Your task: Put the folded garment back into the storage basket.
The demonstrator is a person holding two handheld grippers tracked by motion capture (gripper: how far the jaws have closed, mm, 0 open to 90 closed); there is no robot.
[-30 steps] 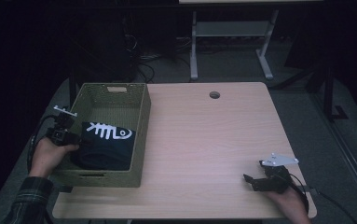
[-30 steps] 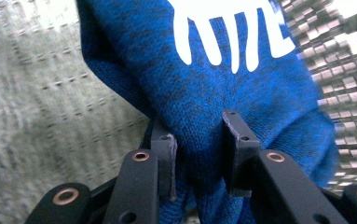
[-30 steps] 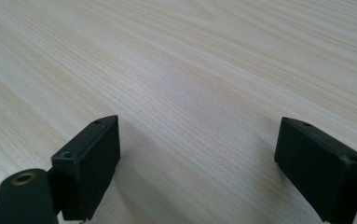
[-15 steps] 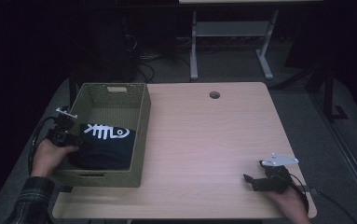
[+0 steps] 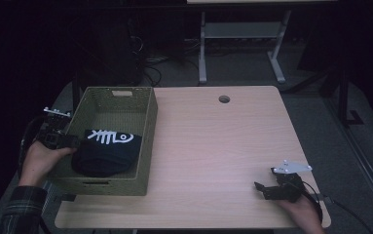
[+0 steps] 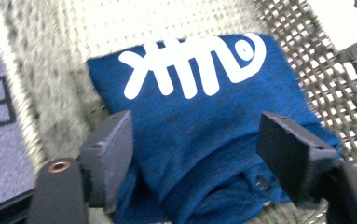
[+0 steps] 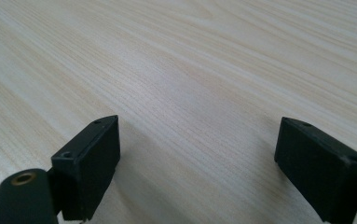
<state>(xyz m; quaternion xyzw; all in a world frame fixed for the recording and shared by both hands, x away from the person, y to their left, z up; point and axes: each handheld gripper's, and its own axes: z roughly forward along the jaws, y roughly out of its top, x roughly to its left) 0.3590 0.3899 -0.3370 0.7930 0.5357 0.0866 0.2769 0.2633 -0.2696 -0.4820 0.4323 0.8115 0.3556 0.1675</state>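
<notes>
Woven basket (image 5: pixel 145 141) is sitting at the table's (image 5: pixel 223 146) left side in the high view, holding a folded dark blue cloth (image 5: pixel 106 153) with a white fishbone print; the left gripper (image 5: pixel 69 142) is reaching over the basket's left wall, while the right gripper (image 5: pixel 267 187) is resting near the front right corner. Left gripper view: jaws are spreading wide around the cloth's (image 6: pixel 204 126) near edge. Right gripper view: jaws are gaping wide over bare tabletop (image 7: pixel 199 84).
</notes>
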